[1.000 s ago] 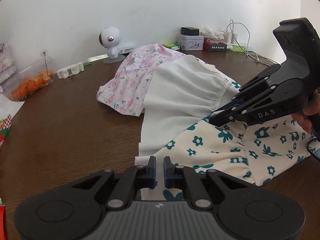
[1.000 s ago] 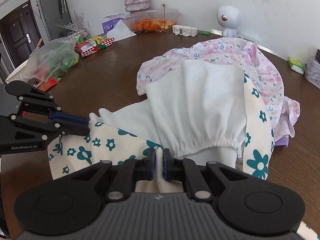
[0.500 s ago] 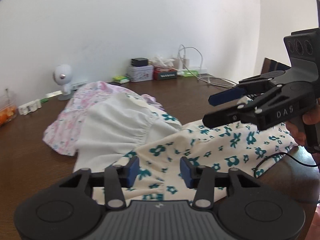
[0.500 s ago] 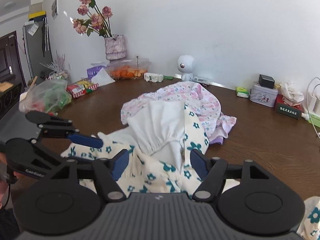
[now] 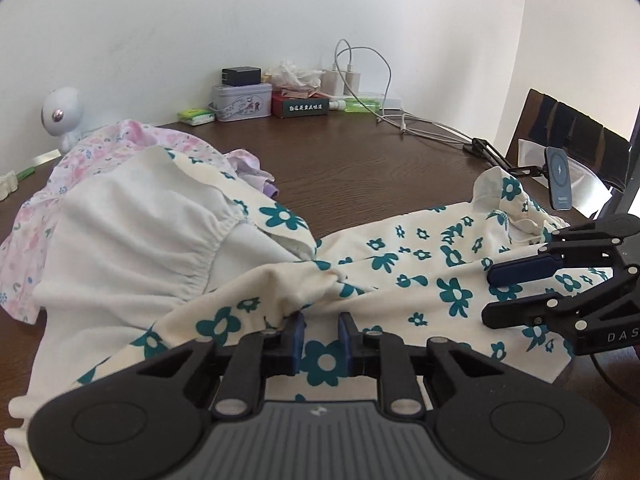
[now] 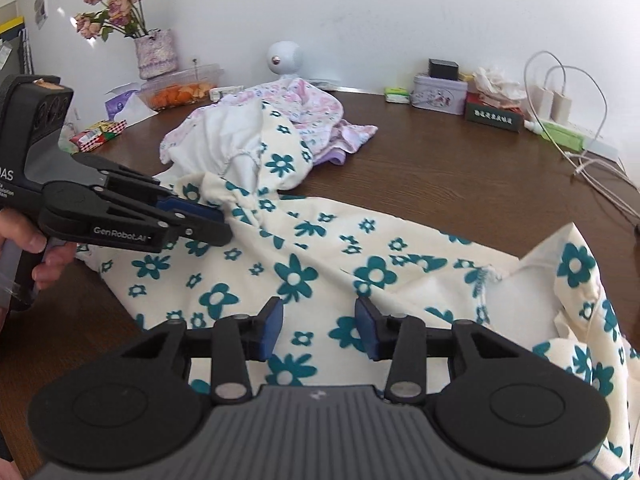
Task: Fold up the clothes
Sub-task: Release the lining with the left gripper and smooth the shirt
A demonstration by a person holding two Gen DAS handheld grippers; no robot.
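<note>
Scene: a cream garment (image 6: 360,256) printed with teal flowers lies stretched across a dark wooden table (image 6: 460,176), one end still tangled in a heap with a white garment (image 5: 132,232) and a pink floral garment (image 5: 120,148).
Left gripper (image 6: 218,222): closing on a bunched fold at the heap end of the cream garment; seen from the other hand, its blue pads already pinch the gathered cloth.
Right gripper (image 6: 318,330): jaws apart and closing, low over the flat middle of the cream garment, with cloth below them but nothing pinched between the pads.
Stage: the cream garment looks about to be pulled clear and spread; no fold made yet, by my reading.
Risk, tangle: the white garment sits on the cream one, so a pull could drag the whole heap along.
Risk, grip: the left pinch holds only a small gather and may slip under tension.
Risk, clutter: white cables (image 6: 592,160) and a phone stand (image 5: 558,178) sit near the far end; a wide sweep could snag them.
</note>
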